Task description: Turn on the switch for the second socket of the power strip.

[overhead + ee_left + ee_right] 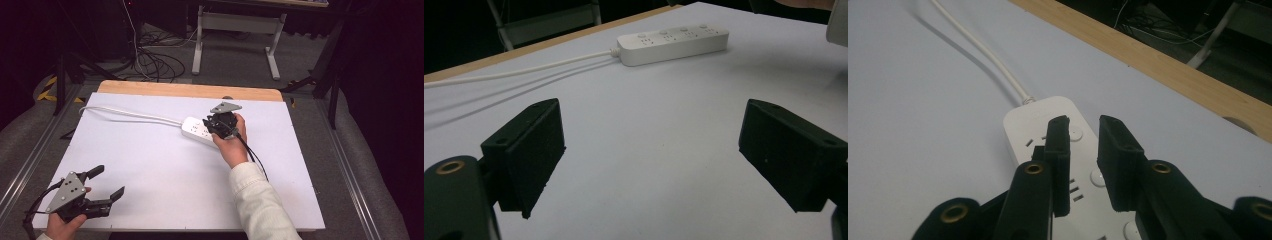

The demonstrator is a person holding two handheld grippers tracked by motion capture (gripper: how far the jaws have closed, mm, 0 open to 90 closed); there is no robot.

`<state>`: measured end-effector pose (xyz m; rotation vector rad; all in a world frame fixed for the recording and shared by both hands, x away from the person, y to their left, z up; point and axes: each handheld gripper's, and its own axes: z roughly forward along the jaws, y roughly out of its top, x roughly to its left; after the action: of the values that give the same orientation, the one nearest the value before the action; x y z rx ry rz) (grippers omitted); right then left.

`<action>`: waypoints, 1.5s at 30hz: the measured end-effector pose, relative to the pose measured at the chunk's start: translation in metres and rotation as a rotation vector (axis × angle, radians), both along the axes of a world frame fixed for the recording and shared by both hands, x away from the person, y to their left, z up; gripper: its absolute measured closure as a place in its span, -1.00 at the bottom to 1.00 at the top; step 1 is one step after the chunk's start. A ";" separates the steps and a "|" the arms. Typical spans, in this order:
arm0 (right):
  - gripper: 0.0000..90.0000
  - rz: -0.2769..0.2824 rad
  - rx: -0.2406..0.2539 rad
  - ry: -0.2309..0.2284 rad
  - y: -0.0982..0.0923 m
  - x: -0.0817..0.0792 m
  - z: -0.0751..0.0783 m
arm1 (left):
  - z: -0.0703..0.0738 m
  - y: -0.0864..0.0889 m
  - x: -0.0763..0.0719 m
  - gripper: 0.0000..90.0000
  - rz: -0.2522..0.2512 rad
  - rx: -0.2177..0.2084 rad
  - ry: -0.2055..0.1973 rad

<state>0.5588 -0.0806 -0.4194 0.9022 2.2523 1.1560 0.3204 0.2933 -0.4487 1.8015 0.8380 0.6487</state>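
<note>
The white power strip [199, 131] lies flat on the white table top [165, 165], toward the far side, its long body running slantwise and its white cord [130, 114] trailing off from its far-left end toward the table's left corner. The right gripper [214, 126] hangs directly over the near-right part of the power strip, pointing down at it; in the right gripper view [1083, 145] its two black jaws stand a narrow gap apart, released, with nothing between them, and the strip's round buttons and socket slots show just below the pads. The left gripper [107, 182] is well apart from the power strip, near the table's front-left corner, held level above the surface. Its jaws are spread wide and empty; in the left gripper view [651, 145] they frame bare table, with the power strip [673, 44] lying farther off beyond them.
</note>
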 end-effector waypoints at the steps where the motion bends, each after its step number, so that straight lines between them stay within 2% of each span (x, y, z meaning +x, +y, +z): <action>1: 0.64 0.002 0.004 -0.002 -0.001 -0.001 0.002 | 0.000 0.000 0.000 -0.74 -0.002 0.007 -0.003; 13: 0.43 0.031 0.025 -0.008 -0.006 -0.013 0.017 | 0.000 0.000 0.000 -0.74 -0.001 0.004 0.000; 16: 0.34 0.037 0.019 -0.006 -0.008 -0.014 0.018 | 0.000 0.000 0.000 -0.74 0.000 0.004 -0.002; 22: 0.03 0.030 0.054 -0.027 -0.016 -0.023 0.027 | 0.000 0.000 0.000 -0.74 0.000 0.008 -0.006; 27: -0.20 0.052 0.091 -0.019 -0.029 -0.037 0.036 | 0.001 0.000 0.000 -0.74 -0.001 0.007 -0.006; 34: -0.34 0.069 0.164 -0.015 -0.052 -0.061 0.045 | 0.000 -0.001 0.000 -0.74 -0.002 0.007 -0.001; 38: -0.43 0.080 0.179 -0.014 -0.068 -0.075 0.048 | 0.000 -0.001 0.001 -0.74 0.001 0.007 0.000; 45: -0.47 0.120 0.183 -0.014 -0.085 -0.094 0.044 | 0.000 -0.002 0.000 -0.74 0.002 0.009 0.001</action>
<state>0.4652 -0.1661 -0.3756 0.8329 2.2426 1.4371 0.3209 0.2917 -0.4485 1.8095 0.8394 0.6535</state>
